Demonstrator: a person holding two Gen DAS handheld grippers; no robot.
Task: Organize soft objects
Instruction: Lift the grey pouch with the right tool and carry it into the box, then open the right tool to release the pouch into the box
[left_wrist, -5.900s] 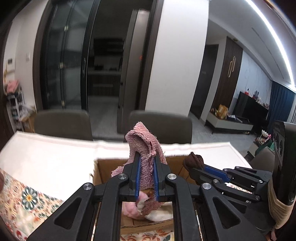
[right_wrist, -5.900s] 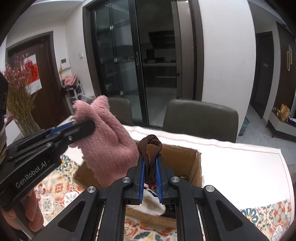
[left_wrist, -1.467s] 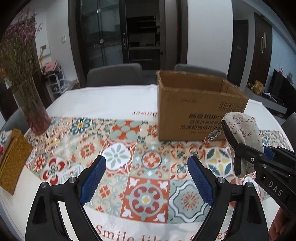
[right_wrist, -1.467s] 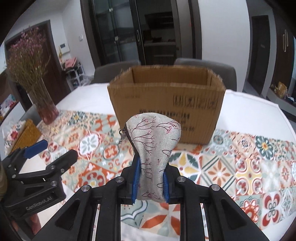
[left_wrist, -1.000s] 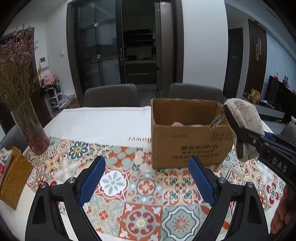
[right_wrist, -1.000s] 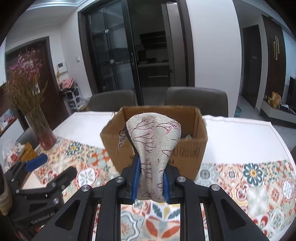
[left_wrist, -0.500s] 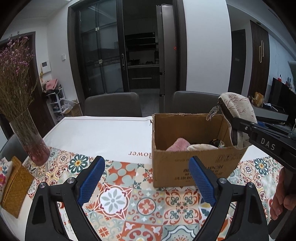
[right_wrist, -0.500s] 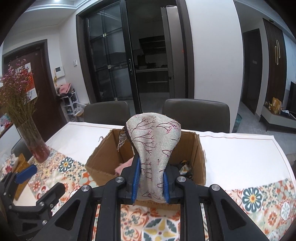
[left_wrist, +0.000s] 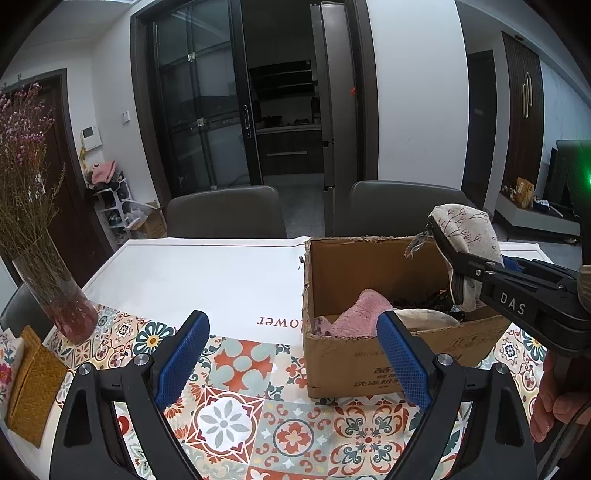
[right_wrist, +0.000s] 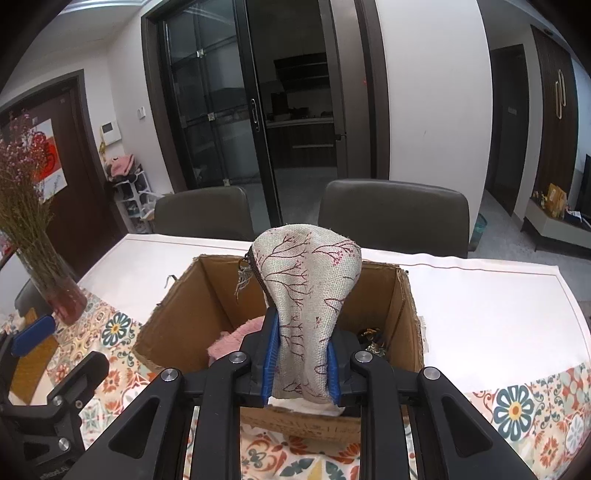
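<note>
The pouch (right_wrist: 308, 295) is coarse woven linen-like cloth, matt, printed with branches. The box (left_wrist: 373, 365) is rough matt cardboard with frayed edges. The towel (left_wrist: 364, 314) inside is fluffy pink terry. The fingers (left_wrist: 183, 360) carry dimpled blue rubbery pads on matt black plastic.

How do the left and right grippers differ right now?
The left gripper is open and empty; the right gripper is shut on the fabric pouch. The left hangs over the patterned tablecloth beside the cardboard box; the right is above the box's opening. Both have blue-padded fingers.
</note>
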